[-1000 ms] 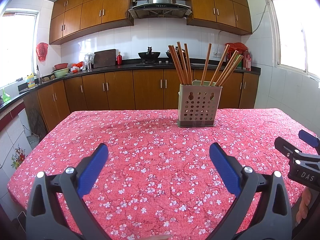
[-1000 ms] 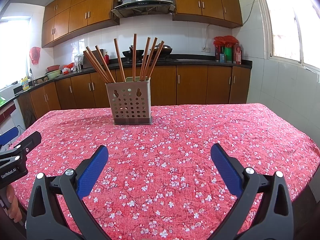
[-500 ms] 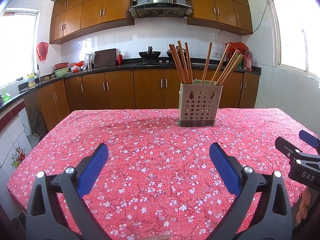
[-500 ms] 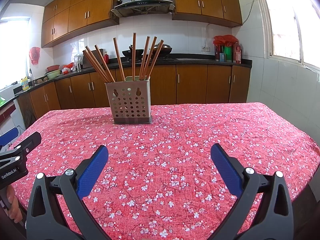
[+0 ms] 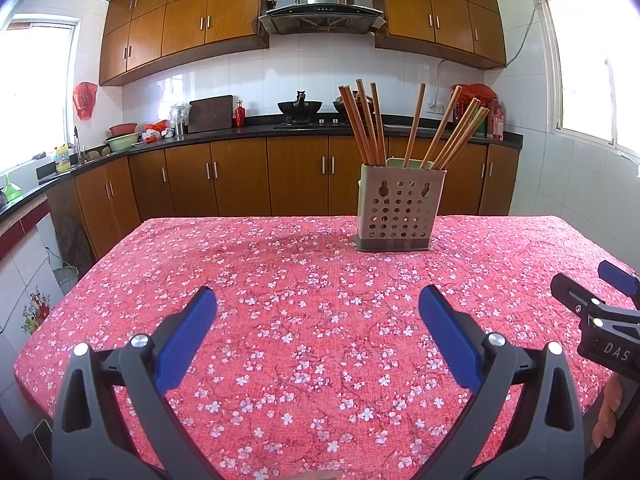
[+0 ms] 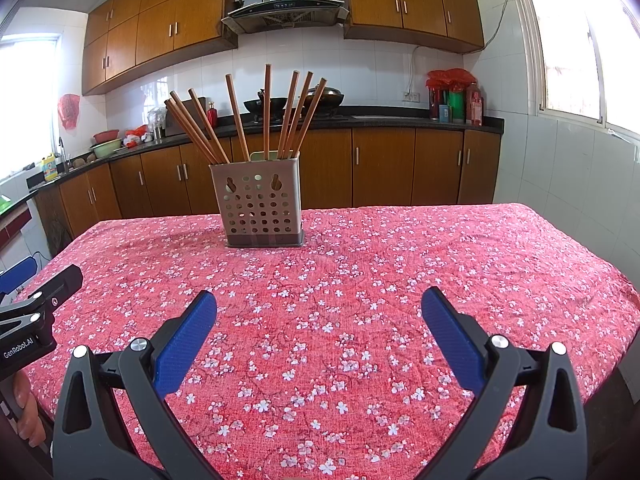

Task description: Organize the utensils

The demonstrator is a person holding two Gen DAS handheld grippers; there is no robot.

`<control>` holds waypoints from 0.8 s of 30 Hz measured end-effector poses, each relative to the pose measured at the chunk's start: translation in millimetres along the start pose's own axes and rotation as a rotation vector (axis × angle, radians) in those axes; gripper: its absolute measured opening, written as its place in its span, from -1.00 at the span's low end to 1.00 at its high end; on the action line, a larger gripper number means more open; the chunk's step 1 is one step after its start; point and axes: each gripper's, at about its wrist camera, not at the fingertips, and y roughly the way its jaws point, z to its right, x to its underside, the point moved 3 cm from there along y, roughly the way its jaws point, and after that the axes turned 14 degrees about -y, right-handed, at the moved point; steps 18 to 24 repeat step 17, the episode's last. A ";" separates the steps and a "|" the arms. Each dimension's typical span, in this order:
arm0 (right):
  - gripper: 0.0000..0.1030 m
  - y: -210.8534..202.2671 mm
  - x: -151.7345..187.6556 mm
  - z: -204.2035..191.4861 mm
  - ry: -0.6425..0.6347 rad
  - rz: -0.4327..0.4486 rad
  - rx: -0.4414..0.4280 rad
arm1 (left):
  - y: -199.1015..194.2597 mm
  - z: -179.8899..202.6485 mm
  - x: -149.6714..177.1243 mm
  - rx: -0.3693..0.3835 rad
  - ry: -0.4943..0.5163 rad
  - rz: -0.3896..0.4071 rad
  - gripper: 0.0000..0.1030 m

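A beige perforated utensil holder (image 5: 396, 210) stands upright on the far part of the table, with several wooden chopsticks (image 5: 370, 124) fanned out of its top. It also shows in the right wrist view (image 6: 260, 208), with its chopsticks (image 6: 266, 114). My left gripper (image 5: 318, 304) is open and empty, low over the near table, well short of the holder. My right gripper (image 6: 318, 306) is open and empty at the same distance. Each gripper shows at the edge of the other's view: the right gripper (image 5: 600, 308), the left gripper (image 6: 28, 304).
The table wears a red floral cloth (image 5: 304, 280), which also shows in the right wrist view (image 6: 400, 264). Behind it run wooden cabinets and a dark counter (image 5: 240, 132) with pans, bottles and bowls. Windows sit on both side walls.
Both grippers have stayed open and nearly still; the views have barely shifted.
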 end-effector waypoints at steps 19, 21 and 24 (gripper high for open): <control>0.97 0.2 2.0 -6.7 0.008 -0.007 0.002 | 1.0 1.3 -1.3 -0.001 -0.003 -0.005 0.92; 0.97 0.2 2.0 -6.7 0.008 -0.007 0.002 | 1.0 1.3 -1.3 -0.001 -0.003 -0.005 0.92; 0.97 0.2 2.0 -6.7 0.008 -0.007 0.002 | 1.0 1.3 -1.3 -0.001 -0.003 -0.005 0.92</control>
